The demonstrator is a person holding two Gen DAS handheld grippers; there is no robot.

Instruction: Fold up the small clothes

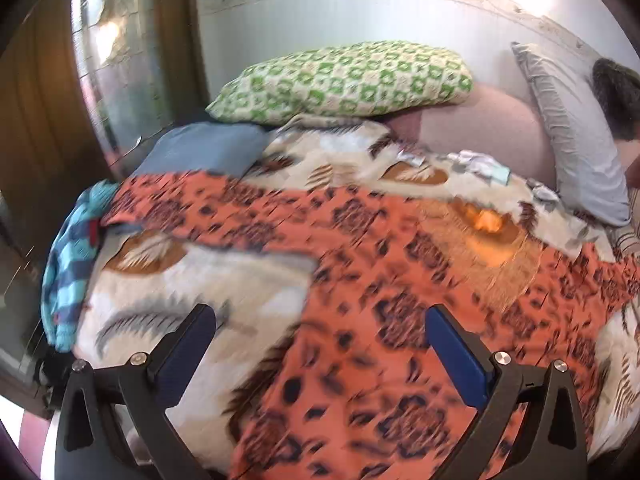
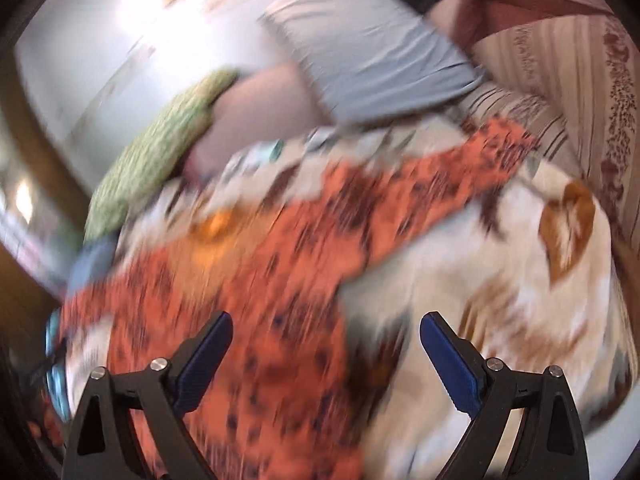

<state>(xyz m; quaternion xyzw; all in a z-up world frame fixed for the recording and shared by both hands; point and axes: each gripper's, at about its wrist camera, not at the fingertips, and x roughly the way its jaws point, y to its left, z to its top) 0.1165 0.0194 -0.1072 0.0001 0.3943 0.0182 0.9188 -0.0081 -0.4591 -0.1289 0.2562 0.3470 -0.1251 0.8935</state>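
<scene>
Sprawling orange patterned garment (image 1: 360,280), rumpled, below both gaping, empty tongs (image 1: 320,320) (image 2: 326,328).

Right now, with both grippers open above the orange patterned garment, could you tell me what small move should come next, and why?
Probably lower the left gripper onto the orange garment and pinch its near edge. Both it and the right gripper are open and empty, and the garment lies spread, unfolded, across the blanket.
</scene>
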